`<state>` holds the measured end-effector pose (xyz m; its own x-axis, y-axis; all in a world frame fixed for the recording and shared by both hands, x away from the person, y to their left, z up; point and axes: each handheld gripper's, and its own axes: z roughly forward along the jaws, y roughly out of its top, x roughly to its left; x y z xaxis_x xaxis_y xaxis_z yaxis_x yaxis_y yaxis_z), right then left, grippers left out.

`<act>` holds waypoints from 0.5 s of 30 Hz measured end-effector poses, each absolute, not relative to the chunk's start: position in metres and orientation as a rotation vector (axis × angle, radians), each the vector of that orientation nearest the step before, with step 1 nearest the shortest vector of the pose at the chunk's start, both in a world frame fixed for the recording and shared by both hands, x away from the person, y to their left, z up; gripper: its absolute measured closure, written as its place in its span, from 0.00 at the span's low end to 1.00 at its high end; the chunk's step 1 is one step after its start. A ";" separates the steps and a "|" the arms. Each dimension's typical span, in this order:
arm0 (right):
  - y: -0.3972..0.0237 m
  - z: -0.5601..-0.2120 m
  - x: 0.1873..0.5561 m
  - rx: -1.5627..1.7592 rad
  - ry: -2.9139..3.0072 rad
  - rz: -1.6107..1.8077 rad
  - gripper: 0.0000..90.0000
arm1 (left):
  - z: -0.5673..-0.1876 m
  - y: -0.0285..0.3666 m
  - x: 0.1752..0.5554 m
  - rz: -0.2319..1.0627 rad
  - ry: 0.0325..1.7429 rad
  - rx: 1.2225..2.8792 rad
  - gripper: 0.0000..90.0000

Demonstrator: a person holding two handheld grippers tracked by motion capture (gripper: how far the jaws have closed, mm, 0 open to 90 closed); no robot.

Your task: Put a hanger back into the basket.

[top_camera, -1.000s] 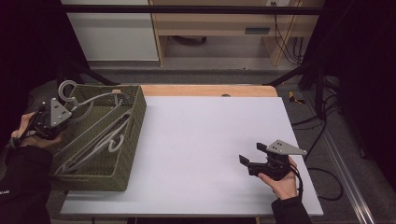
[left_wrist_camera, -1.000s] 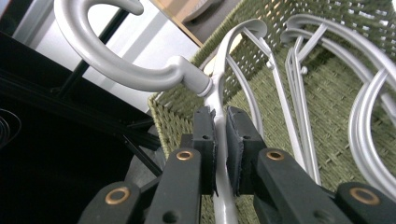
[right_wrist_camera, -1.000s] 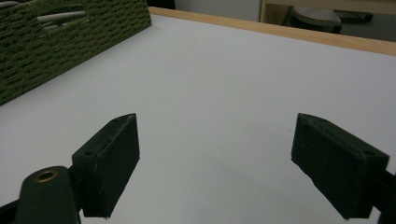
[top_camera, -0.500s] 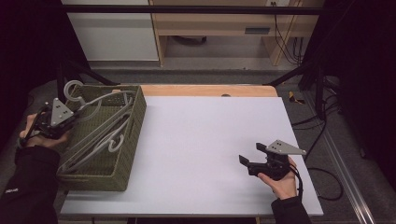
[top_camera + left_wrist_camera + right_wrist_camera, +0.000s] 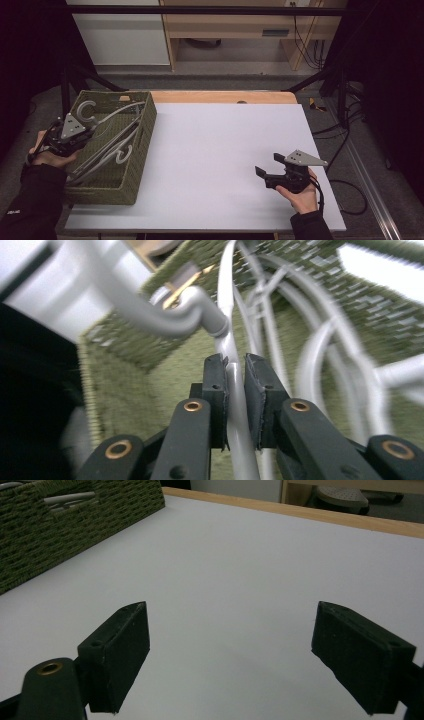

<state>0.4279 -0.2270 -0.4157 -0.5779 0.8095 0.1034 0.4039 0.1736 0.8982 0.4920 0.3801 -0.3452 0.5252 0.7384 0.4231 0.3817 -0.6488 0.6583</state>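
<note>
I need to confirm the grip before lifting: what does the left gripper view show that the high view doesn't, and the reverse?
The left gripper view shows the left gripper's black pads clamped on the thin arm of a grey plastic hanger, with its hook's neck just above.

The high view shows the whole white table, and the right gripper open with nothing in it, resting on the table far from the basket.

Both show the green woven basket and more grey hangers piled inside it.
</note>
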 end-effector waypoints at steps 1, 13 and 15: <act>-0.227 -0.415 0.427 1.141 2.060 1.383 0.17 | -0.344 0.378 0.491 0.935 0.907 2.285 0.87; -0.231 -0.412 0.425 1.137 2.045 1.392 0.17 | -0.347 0.368 0.482 0.733 0.951 2.356 0.86; -0.230 -0.411 0.425 1.140 2.041 1.395 0.17 | -0.352 0.366 0.479 0.724 0.960 2.373 0.86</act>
